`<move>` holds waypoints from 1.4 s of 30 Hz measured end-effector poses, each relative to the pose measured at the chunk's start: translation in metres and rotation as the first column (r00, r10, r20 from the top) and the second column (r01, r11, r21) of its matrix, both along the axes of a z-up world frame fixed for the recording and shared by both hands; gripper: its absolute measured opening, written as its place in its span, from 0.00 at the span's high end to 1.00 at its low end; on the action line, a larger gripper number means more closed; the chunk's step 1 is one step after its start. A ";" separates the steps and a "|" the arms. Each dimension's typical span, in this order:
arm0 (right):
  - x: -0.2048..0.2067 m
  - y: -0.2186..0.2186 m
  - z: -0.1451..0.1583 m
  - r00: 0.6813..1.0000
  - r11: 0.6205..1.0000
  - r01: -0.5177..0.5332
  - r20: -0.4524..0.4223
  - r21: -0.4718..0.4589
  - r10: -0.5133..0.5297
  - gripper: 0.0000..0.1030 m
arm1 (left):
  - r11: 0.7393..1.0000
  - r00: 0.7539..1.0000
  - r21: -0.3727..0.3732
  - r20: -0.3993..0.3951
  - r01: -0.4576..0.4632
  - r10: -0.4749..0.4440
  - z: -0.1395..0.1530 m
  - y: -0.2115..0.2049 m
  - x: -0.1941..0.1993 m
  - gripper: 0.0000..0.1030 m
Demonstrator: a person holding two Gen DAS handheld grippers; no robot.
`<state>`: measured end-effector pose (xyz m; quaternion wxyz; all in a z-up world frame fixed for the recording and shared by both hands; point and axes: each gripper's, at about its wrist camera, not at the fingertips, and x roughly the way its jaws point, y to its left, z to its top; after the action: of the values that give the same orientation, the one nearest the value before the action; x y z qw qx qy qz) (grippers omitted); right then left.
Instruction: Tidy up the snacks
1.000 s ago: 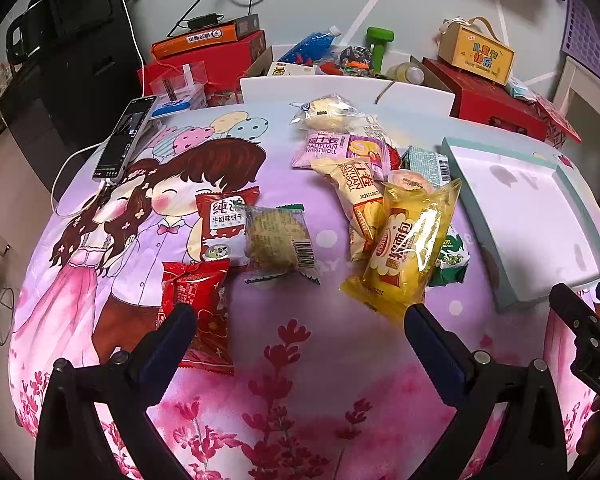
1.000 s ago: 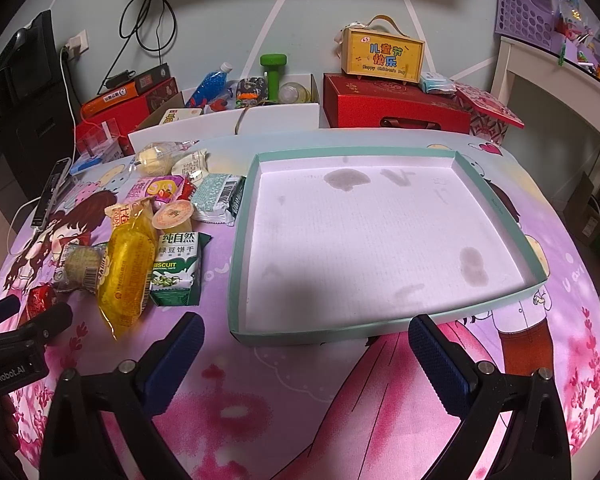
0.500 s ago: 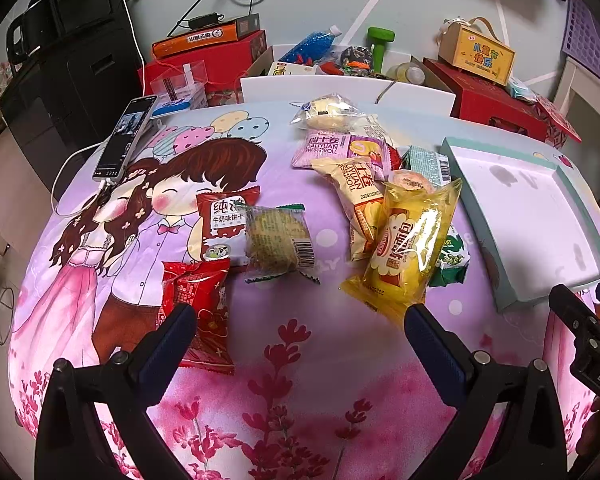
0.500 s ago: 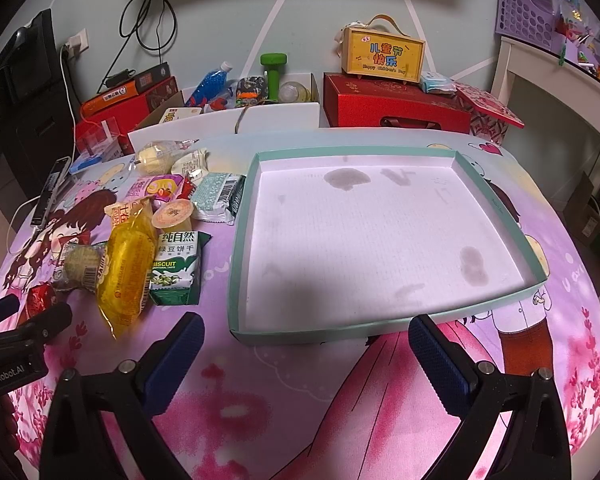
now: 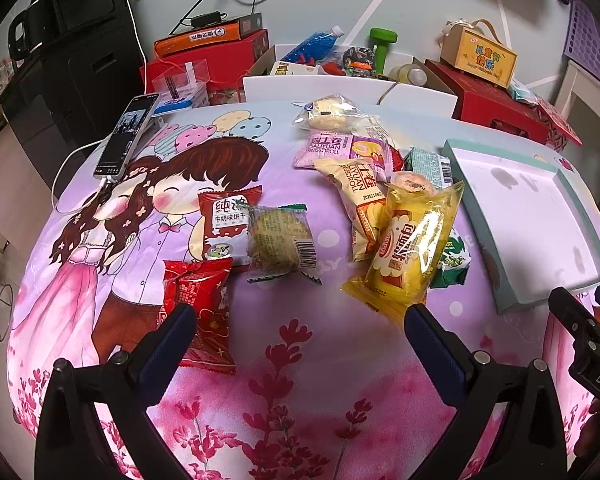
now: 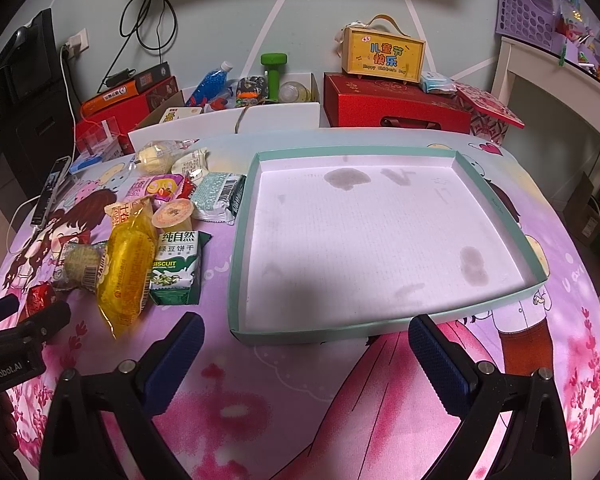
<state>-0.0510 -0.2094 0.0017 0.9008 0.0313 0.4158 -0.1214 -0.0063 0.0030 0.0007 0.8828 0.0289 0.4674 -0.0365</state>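
Several snack packets lie on the pink cartoon tablecloth. A yellow bread packet (image 5: 412,244) lies beside a green biscuit packet (image 6: 177,270), a clear-wrapped cake (image 5: 278,242) and a red packet (image 5: 198,308). A shallow green-rimmed tray (image 6: 496,208) with a white floor holds nothing and sits right of the snacks; it also shows in the left wrist view (image 5: 580,208). My left gripper (image 5: 300,324) is open and empty, hovering in front of the red and yellow packets. My right gripper (image 6: 306,336) is open and empty at the tray's near rim.
A phone (image 5: 126,136) on a cable lies at the table's far left. Red boxes (image 6: 396,104), a white bin of toys (image 6: 252,92) and a yellow gift box (image 6: 384,56) stand behind the table. A white shelf (image 6: 556,92) is at the right.
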 end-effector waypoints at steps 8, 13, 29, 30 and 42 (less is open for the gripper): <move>0.000 0.001 -0.001 1.000 1.000 -0.005 0.001 -0.002 0.005 0.00 | 1.000 1.000 -0.015 -0.004 -0.012 0.012 0.002 0.003 0.003 0.00; 0.003 0.006 -0.002 1.000 1.000 -0.022 0.001 0.000 0.022 0.00 | 0.998 0.999 -0.044 0.001 -0.045 0.045 0.005 0.016 0.005 0.00; 0.043 0.075 0.005 0.969 0.966 -0.246 0.061 0.079 0.241 0.00 | 0.951 0.958 -0.121 -0.056 -0.285 0.280 -0.012 0.108 0.025 0.00; 0.048 0.080 0.002 0.966 0.963 -0.256 0.050 0.085 0.253 0.00 | 0.954 0.960 -0.113 -0.073 -0.278 0.271 -0.015 0.107 0.026 0.00; 0.088 0.108 -0.025 0.955 0.947 -0.288 -0.030 0.143 0.295 0.16 | 0.977 0.970 -0.060 -0.144 -0.205 0.195 -0.033 0.091 0.036 0.05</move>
<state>0.0368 -0.1014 -0.0238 0.8937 0.0283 0.4459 0.0412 0.0296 0.0943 -0.0326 0.8483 -0.0538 0.5257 0.0334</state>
